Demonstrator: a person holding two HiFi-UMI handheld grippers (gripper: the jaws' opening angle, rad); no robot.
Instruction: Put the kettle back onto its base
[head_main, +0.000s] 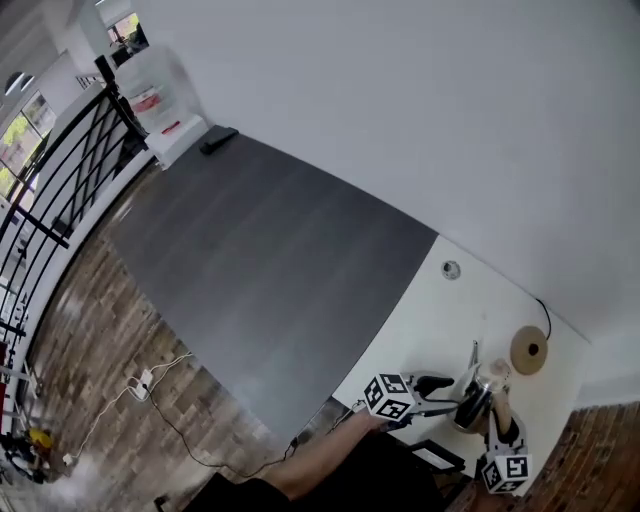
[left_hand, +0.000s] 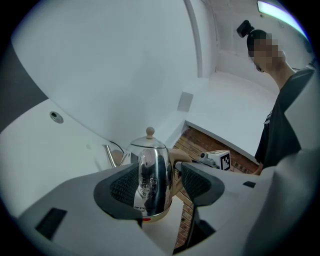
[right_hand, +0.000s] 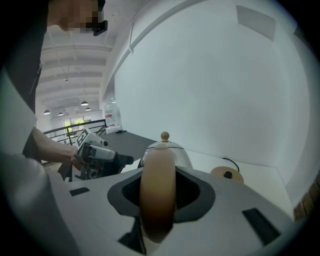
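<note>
Right gripper (right_hand: 160, 191) (closing) straddles kettle handle (right_hand: 157, 162).

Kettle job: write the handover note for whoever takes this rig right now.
Left gripper: open, jaws either side of the kettle, not clamped.
Right gripper: jaws closing around the wooden handle, pads not yet pressing.
Kettle stands on the white table, apart from its base.
Done: grippers in place. To do: grip handle, lift, set kettle on base.

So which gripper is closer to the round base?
Right. The right gripper, jaws closing round the kettle's handle, sits just before the base; the left gripper is beyond the kettle, farther off.
</note>
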